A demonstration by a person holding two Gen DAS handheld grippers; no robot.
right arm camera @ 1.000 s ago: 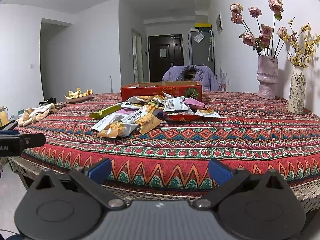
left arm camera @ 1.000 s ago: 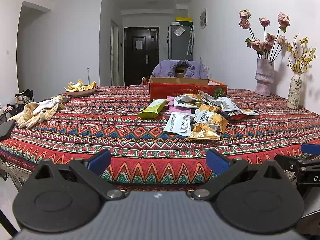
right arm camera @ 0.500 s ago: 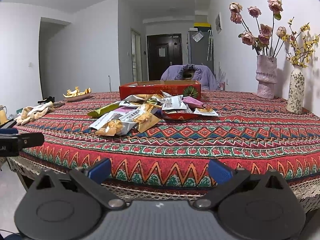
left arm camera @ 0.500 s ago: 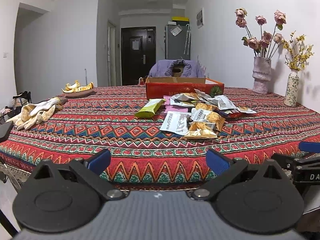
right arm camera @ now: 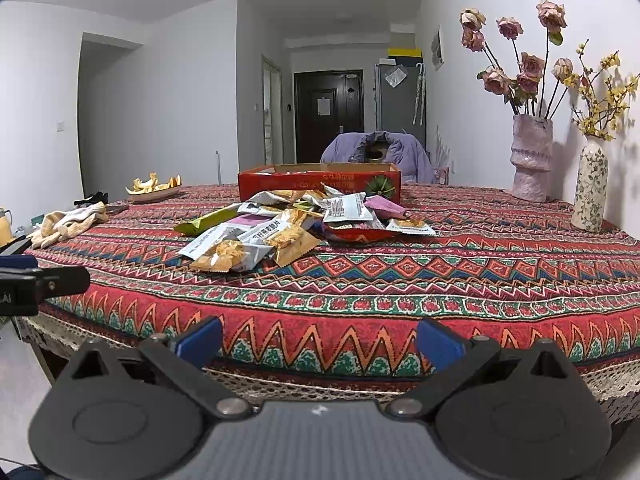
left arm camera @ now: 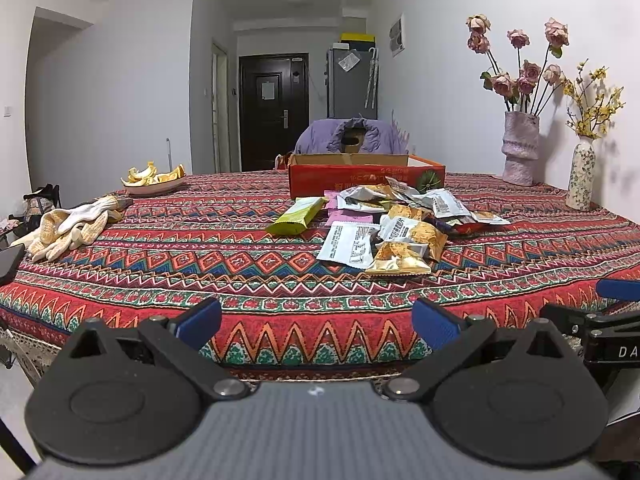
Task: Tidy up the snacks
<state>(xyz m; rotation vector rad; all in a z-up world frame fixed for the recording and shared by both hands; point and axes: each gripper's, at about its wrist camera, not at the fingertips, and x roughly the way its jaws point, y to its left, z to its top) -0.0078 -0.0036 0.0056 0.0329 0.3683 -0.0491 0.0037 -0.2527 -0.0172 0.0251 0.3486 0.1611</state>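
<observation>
Snack packets (left arm camera: pixel 384 224) are heaped on the patterned tabletop (left arm camera: pixel 200 256), just in front of a red cardboard box (left arm camera: pixel 366 178). Both the left gripper (left arm camera: pixel 316 320) and right gripper (right arm camera: pixel 318 338) are held before the table edge, fingers spread wide, nothing gripped.

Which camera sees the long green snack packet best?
The left wrist view. There the green packet lies apart at the pile's left edge, its whole top face showing. In the right wrist view the green packet looks thin and slanted, and white packets cover its far end.
</observation>
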